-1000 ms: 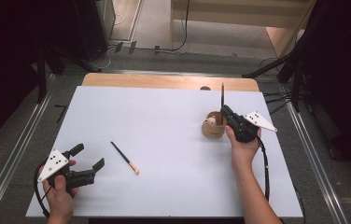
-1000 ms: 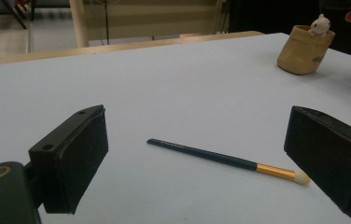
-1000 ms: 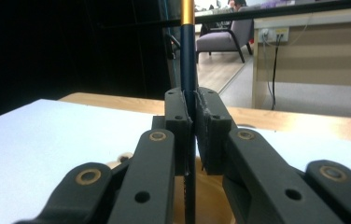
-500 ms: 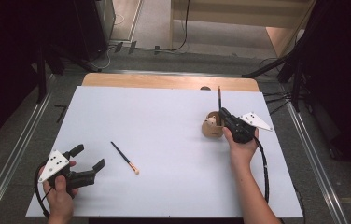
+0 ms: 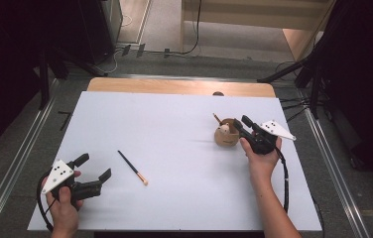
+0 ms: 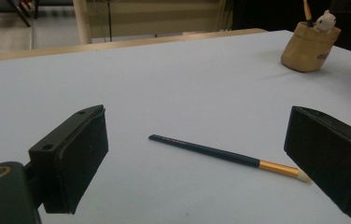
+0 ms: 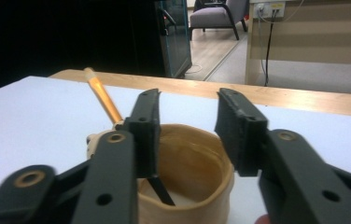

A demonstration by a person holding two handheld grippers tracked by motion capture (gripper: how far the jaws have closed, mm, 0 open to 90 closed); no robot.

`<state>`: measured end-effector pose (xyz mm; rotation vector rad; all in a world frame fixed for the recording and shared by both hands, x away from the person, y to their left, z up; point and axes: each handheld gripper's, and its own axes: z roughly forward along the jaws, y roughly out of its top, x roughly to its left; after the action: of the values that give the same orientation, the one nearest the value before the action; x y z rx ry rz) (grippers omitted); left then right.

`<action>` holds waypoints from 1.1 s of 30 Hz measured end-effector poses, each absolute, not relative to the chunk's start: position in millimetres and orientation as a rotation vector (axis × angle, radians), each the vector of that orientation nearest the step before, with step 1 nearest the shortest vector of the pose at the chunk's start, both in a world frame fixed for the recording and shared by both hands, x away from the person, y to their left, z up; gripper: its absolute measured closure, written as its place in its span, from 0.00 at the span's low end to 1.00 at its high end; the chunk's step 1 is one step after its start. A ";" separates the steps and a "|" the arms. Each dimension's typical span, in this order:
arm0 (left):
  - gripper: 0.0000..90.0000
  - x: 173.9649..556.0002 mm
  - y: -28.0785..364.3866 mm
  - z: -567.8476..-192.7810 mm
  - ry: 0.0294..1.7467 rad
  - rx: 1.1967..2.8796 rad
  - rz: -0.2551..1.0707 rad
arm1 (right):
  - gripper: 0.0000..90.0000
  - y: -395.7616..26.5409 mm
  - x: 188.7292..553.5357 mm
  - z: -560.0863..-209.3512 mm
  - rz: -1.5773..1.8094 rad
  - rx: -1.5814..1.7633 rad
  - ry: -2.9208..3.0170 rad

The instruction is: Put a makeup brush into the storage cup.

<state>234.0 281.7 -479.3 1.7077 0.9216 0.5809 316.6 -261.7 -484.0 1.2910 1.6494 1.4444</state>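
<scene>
— Dark curtains ring a white table [image 5: 174,129], with a strip of bare wood along its far edge. What is on it?

— Two brushes and a pot. One brush [image 5: 133,168] lies flat on the near left part of the sheet, dark handle pointing away, gold ferrule and pale tip toward the person. The tan wooden pot [image 5: 226,134] stands upright on the right half, well apart from that brush.

— And the other brush?

— That second brush [image 7: 103,100] leans inside the pot, tip up, its dark handle resting on the pot's floor.

— What about the right gripper [image 5: 240,125]?

— It hovers just over the pot's mouth. Its jaws have just been opening — they stand apart now, with nothing pinched between them; the leaning brush sits beside the left-hand jaw in the right gripper view, whether touching it I cannot tell.

— The left gripper [image 5: 94,168]?

— Held low near the table's front left corner, jaws wide apart, empty. In the left gripper view the lying brush [image 6: 225,156] rests on the table between and beyond the two black jaws, the pot [image 6: 310,45] far off at upper right.
</scene>
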 end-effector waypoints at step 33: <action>0.07 236.8 282.1 -480.7 0.925 1.708 0.587 | 0.00 -314.4 214.1 -490.1 1.397 1.335 1.711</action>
<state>236.8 282.1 -480.7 1.7080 0.9252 0.5873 214.1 -314.4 -490.1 1.3346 1.7108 1.3966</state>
